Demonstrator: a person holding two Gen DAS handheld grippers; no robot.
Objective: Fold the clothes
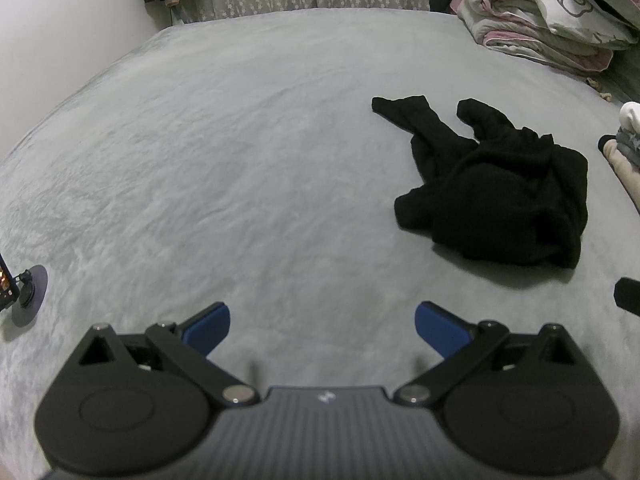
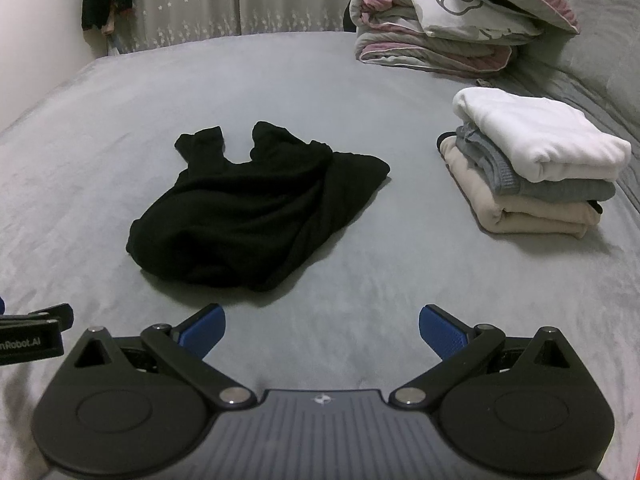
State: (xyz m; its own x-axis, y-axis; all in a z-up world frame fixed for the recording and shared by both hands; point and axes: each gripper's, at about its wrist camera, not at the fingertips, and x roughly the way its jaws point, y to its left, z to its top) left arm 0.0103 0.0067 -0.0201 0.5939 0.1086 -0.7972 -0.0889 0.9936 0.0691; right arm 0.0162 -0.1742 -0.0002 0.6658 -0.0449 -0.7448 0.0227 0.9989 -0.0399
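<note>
black garment crumpled — folds unreadable | left gripper spread | right gripper spread — both empty

Folded quilts at the grey bed's far corner, star-patterned curtain behind, small round stand.

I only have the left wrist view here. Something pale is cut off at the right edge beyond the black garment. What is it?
Observer: A folded stack of clothes on the bed, apart from the black garment.
Operator: How many pieces?
Observer: Three show clearly: white on top, grey, then beige.
Operator: Is the right gripper holding anything?
Observer: No, the right gripper is open and empty, short of the garment.
</note>
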